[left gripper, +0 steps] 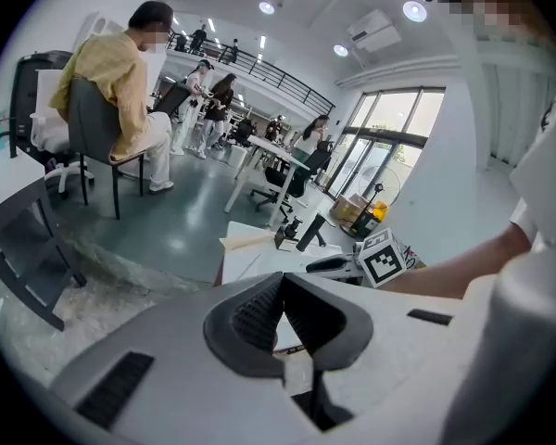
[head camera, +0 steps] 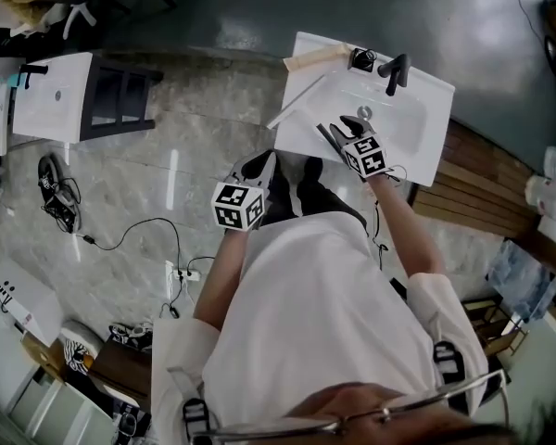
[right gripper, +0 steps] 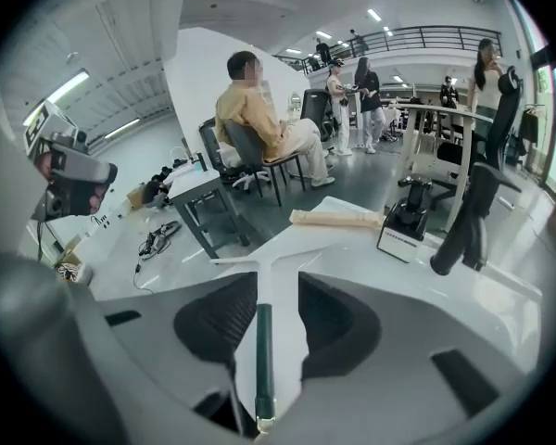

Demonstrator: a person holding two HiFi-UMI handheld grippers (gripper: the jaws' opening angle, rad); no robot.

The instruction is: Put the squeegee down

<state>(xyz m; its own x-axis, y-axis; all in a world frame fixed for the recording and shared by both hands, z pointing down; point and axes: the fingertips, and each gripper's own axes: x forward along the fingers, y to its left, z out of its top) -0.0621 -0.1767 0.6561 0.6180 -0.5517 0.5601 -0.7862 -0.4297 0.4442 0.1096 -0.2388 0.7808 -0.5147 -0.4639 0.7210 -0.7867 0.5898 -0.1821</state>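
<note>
Squeegee [head camera: 296,102] — white blade, green handle — is laid flat on the white basin top [head camera: 417,151]. Its blade is set along the left edge and its handle is pointed toward the front edge. Right gripper [head camera: 338,133] is held over the handle with jaws parted; the handle is seen in the gap, and no pad is pressed on it. Left gripper [head camera: 259,168] is held off the front-left corner — jaw tips met, nothing between them. Black faucet [head camera: 396,70] is mounted at the back edge.
</note>
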